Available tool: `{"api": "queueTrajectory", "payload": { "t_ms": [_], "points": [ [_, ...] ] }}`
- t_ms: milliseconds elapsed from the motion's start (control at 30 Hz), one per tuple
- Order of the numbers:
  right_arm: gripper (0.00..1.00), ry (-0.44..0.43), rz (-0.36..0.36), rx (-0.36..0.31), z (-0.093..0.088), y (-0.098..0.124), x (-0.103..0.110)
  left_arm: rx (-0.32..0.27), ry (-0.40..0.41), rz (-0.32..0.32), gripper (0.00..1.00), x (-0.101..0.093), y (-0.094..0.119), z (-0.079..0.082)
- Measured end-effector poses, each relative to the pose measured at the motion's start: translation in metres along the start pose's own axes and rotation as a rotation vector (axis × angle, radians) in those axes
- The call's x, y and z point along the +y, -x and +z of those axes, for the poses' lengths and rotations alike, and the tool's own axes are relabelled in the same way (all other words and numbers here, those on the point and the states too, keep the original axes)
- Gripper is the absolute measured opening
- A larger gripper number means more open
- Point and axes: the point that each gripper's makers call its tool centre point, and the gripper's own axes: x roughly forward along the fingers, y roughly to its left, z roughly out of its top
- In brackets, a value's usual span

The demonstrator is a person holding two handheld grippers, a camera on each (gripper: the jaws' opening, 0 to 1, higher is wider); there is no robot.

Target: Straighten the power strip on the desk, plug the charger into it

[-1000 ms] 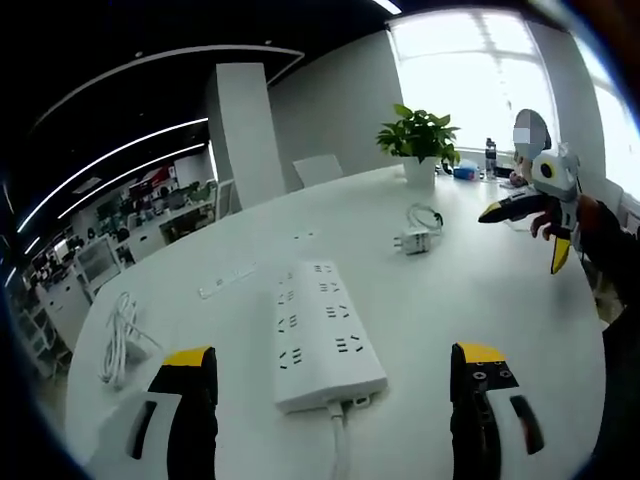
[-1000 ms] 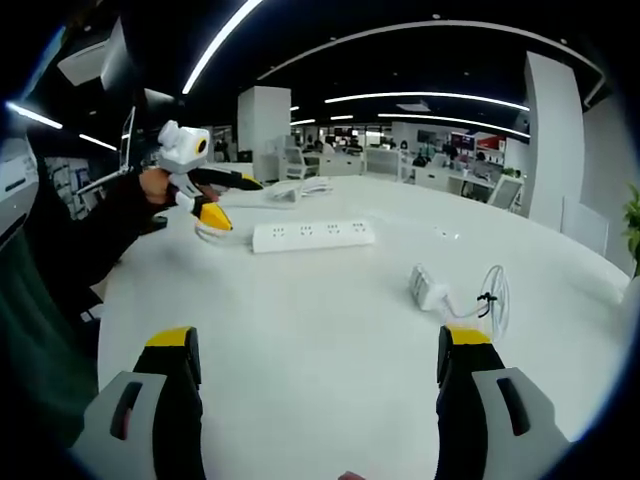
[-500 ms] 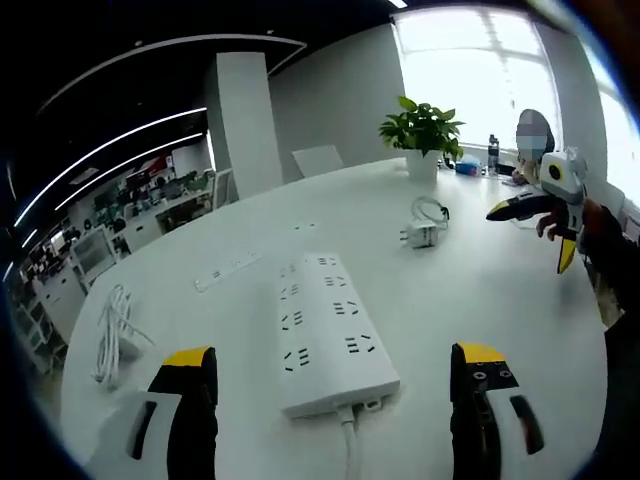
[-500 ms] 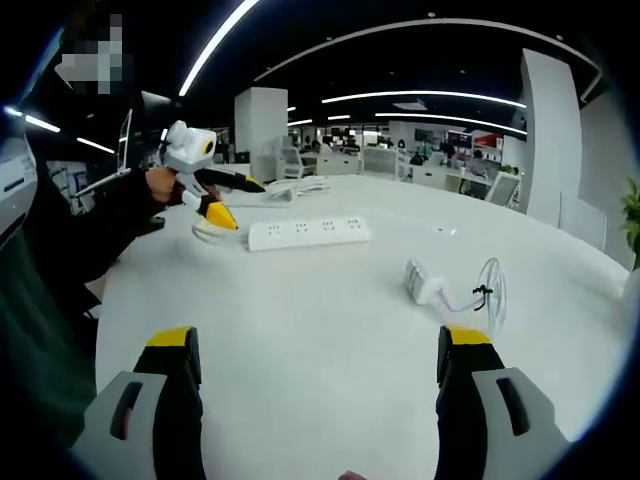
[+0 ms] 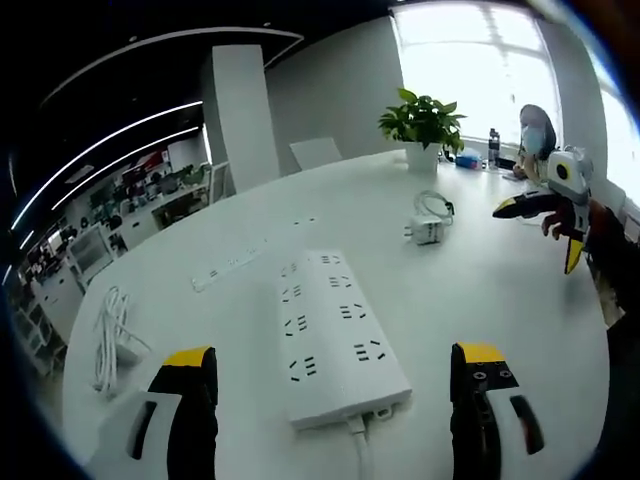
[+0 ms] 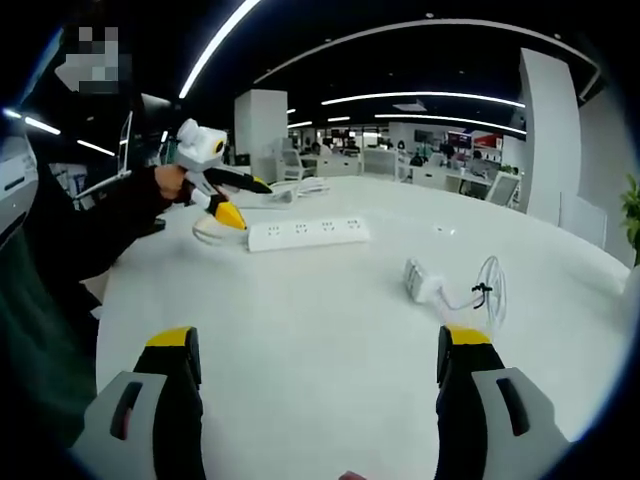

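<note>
On counter (image 5: 520,300) power strip (image 5: 335,335) unstraightened, charger (image 5: 424,229) unplugged — left tool (image 5: 335,385), right tool (image 6: 315,365) both released, empty.

views face oppositely, sharing power strip (image 5: 338,335)

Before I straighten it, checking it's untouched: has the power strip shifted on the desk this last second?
No. In the right gripper view the power strip keeps the same spacing from the charger.

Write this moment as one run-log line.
left gripper: open, above power strip | right gripper: open | charger: unplugged on desk
</note>
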Motion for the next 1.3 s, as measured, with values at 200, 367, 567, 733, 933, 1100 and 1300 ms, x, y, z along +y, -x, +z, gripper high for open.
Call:
{"api": "queueTrajectory", "payload": {
  "t_ms": [200, 367, 567, 733, 933, 1100, 1300],
  "points": [
    [0.99, 0.000, -0.002, 0.002, -0.001, 0.000, -0.001, 0.017, -0.013, -0.002, 1.00, 0.001, -0.004, 0.001],
    [0.99, -0.002, -0.002, 0.001, -0.002, 0.000, -0.001, 0.038, -0.024, -0.010, 1.00, 0.000, -0.008, 0.003],
    [0.98, -0.002, -0.010, -0.006, 0.000, 0.002, -0.004, 0.048, -0.035, -0.016, 1.00, 0.000, -0.011, 0.008],
    [0.98, -0.002, -0.014, -0.014, 0.002, 0.004, -0.005, 0.074, -0.045, -0.032, 1.00, -0.003, -0.017, 0.007],
    [0.98, -0.001, -0.008, -0.011, 0.001, 0.003, -0.004, 0.092, -0.044, -0.041, 1.00, -0.003, -0.023, 0.007],
    [0.98, -0.002, -0.010, -0.014, 0.001, 0.005, -0.006, 0.109, -0.045, -0.047, 1.00, -0.001, -0.027, 0.009],
    [0.98, -0.002, -0.020, -0.020, 0.002, 0.008, -0.010, 0.128, -0.046, -0.060, 1.00, -0.002, -0.034, 0.009]
  ]
}}
